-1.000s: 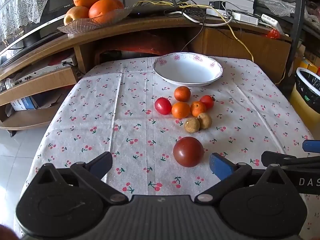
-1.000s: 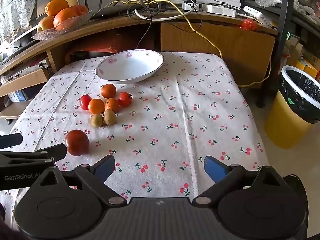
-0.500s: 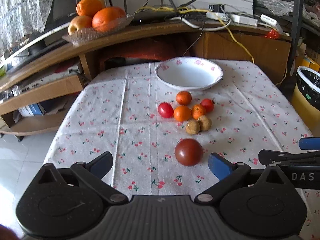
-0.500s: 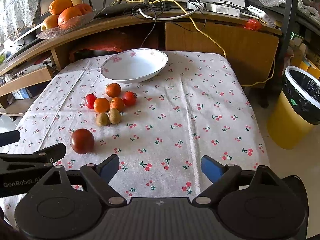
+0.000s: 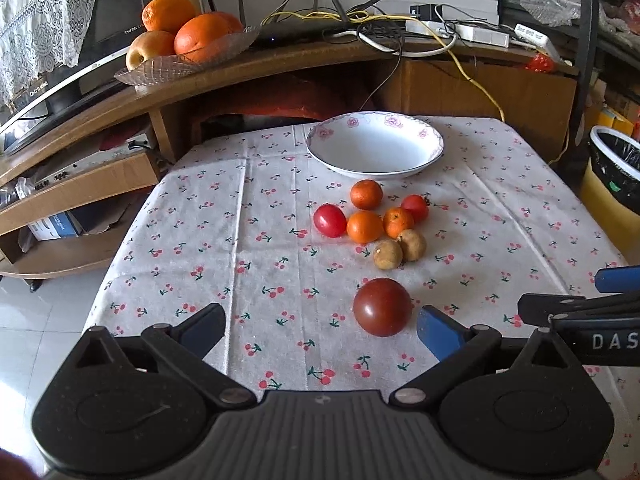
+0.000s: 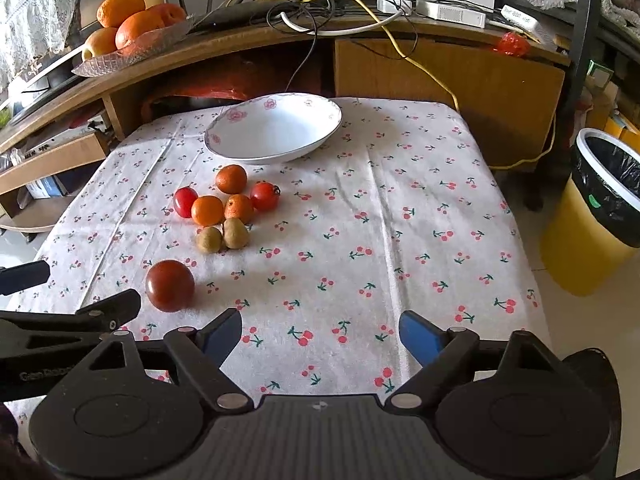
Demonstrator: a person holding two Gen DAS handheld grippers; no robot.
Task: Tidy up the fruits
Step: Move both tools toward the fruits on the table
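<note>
Left wrist view: the left gripper (image 5: 320, 326) hangs low over the worktop (image 5: 192, 240) with jaws spread wide and empty; the large dark tomato (image 5: 382, 306) lies just inside its right finger, with the cluster of small fruits (image 5: 374, 220) beyond and the white bowl (image 5: 434, 142) empty behind them. Right wrist view: the right gripper (image 6: 320, 330) is likewise wide and empty over bare cloth, the tomato (image 6: 170, 285) off to its left. The step in hand appears to be the first pick-up; the next move calls for centring the left jaws on the tomato before closing.
</note>
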